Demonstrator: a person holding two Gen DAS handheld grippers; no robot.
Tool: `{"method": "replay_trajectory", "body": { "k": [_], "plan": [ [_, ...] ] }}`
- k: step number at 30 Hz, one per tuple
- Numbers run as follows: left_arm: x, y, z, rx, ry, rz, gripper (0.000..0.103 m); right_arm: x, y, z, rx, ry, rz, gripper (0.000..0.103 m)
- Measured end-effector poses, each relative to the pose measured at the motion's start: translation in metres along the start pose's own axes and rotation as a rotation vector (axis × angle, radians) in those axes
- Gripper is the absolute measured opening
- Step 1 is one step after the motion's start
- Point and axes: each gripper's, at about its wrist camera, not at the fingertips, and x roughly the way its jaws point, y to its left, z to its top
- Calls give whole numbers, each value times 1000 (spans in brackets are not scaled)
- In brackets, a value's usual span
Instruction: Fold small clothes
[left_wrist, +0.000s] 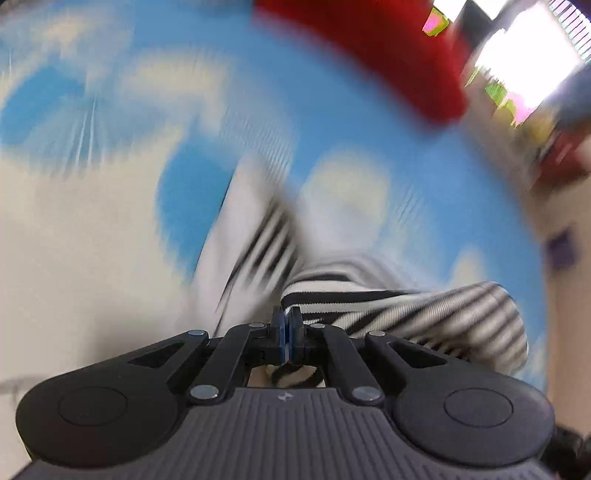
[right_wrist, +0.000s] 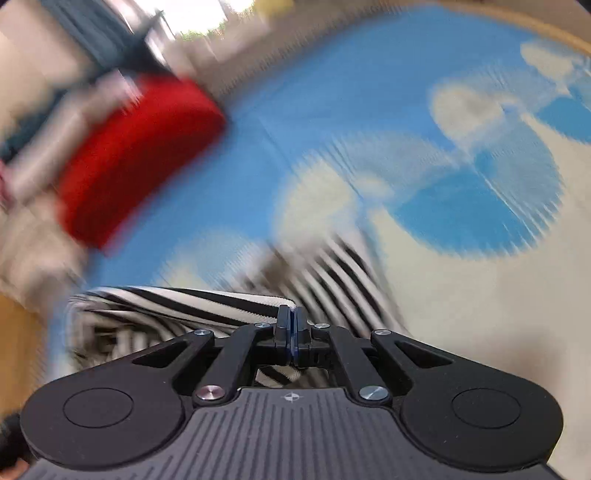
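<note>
Striped garment (left_wrist: 369, 299) pinched at its edge by both closed grippers, left (left_wrist: 287, 326) and right (right_wrist: 291, 328), over a blue-and-cream cloth (right_wrist: 332, 122); best lifted evenly, edge kept taut.

A home room, likely a living space
A blue cloth with cream cloud shapes (right_wrist: 332, 110) covers the surface; a red fabric cushion (right_wrist: 136, 155) lies at its far edge beside a bright window (left_wrist: 532, 66)

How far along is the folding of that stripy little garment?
Early on. Done: the left gripper and right gripper have each shut on the striped garment. In hand: it hangs bunched between them over the blue-and-white cloth. Left: no neat fold shows yet. A red item lies beyond; the blur hides its state.
</note>
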Motion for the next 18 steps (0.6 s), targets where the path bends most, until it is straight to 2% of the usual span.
{"method": "replay_trajectory", "body": {
  "k": [1, 2, 3, 4, 5, 7, 8, 9, 11, 14, 15, 16, 17, 18],
  "plan": [
    [12, 6, -4, -14, 66, 26, 6, 13, -6, -6, -7, 88, -61, 0],
    [18, 11, -6, -35, 91, 48, 9, 26, -13, -12, -1, 165, -107, 1],
    [17, 14, -5, -42, 91, 59, 16, 35, -19, -18, 14, 219, -140, 4],
    [14, 14, -4, -42, 76, 59, 26, 38, -20, -20, 23, 233, -153, 6],
    [9, 13, -1, -42, 52, 54, 31, 38, -19, -20, 27, 222, -154, 6],
    [1, 11, 2, -51, 27, 38, 46, 32, -13, -16, 17, 171, -122, 17],
    [-1, 8, 3, -57, 28, 28, 47, 29, -10, -14, 13, 149, -108, 34],
    [-1, 6, 3, -67, 35, 17, 48, 29, -8, -10, 12, 134, -97, 44],
    [5, 6, 2, -90, 64, 4, 48, 32, -5, -8, 7, 137, -91, 44],
    [18, 8, -4, -134, 110, 1, 46, 48, -10, -12, 26, 192, -109, 44],
    [21, 11, -6, -154, 119, -7, 38, 52, -10, -15, 33, 206, -113, 42],
    [22, 13, -7, -177, 119, -28, 17, 57, -11, -18, 38, 218, -115, 37],
    [20, 14, -6, -195, 105, -57, 7, 59, -10, -20, 39, 220, -106, 17],
    [16, 14, -5, -197, 74, -83, 5, 59, -8, -21, 39, 214, -80, 7]
  ]
}}
